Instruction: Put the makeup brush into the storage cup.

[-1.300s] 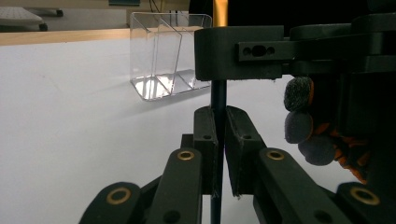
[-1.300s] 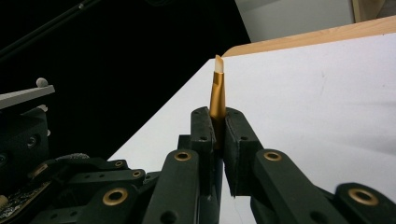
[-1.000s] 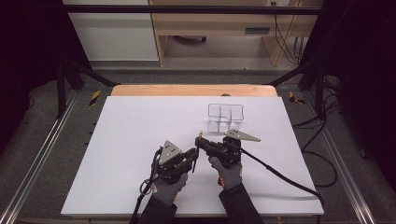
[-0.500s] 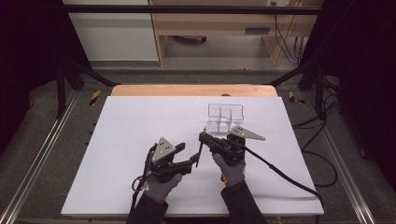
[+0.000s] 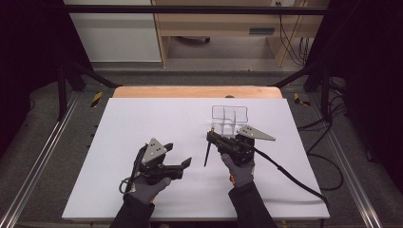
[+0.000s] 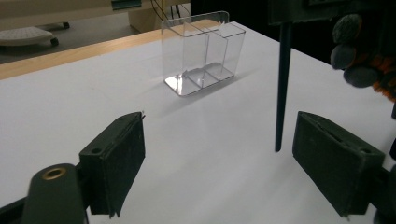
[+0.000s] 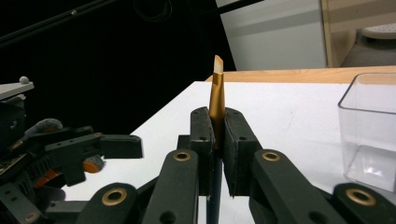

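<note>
A slim dark stick (image 5: 207, 154) with a golden upper end (image 7: 217, 93) stands upright, its tip just above the white table (image 5: 142, 123). My right gripper (image 5: 212, 137) is shut on it near the top, the pads (image 7: 201, 140) pressing both sides. My left gripper (image 5: 178, 154) lies to the left of the stick, and its jaws have just been opening with nothing between them. In the left gripper view the left gripper (image 6: 229, 163) stands wide and the stick (image 6: 281, 93) hangs ahead on the right. A clear divided container (image 5: 230, 118) stands just behind the right gripper.
The container (image 6: 203, 51) is empty with two visible compartments. The table's wooden back edge (image 5: 195, 91) runs behind it. A cable (image 5: 290, 175) trails from the right gripper toward the table's front right. Metal rails (image 5: 38, 166) flank the table.
The left gripper has opened and drawn away to the left from the stick. The right gripper keeps the stick and has stayed in place.
</note>
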`<move>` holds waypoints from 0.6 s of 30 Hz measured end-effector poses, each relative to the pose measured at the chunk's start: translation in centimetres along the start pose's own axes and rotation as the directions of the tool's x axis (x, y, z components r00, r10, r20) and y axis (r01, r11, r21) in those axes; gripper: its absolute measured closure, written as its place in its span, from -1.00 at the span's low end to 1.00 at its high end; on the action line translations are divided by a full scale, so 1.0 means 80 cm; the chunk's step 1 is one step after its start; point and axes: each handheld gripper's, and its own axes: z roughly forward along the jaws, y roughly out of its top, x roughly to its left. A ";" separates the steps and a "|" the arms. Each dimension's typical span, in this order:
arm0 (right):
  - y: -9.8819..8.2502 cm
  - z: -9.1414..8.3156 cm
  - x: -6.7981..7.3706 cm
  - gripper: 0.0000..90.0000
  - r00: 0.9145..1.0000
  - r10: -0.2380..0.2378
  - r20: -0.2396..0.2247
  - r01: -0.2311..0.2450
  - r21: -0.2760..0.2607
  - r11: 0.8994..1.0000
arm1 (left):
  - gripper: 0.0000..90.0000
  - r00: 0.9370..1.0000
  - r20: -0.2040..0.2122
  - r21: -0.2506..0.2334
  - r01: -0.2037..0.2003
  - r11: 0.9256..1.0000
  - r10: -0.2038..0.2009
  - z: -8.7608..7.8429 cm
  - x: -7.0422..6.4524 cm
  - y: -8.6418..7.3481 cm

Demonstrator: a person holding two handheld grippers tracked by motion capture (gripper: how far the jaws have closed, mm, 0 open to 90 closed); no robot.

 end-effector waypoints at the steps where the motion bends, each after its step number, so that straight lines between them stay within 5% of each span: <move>1: 0.000 0.000 0.000 0.86 1.000 0.000 0.000 0.000 0.000 1.000 | -0.67 1.000 0.000 0.000 0.000 1.000 0.000 0.000 0.000 0.000; 18: 0.016 -0.007 -0.011 0.86 0.998 -0.055 0.036 0.055 -0.011 0.998 | -0.79 0.996 -0.078 -0.031 0.049 0.998 -0.051 -0.041 0.049 -0.037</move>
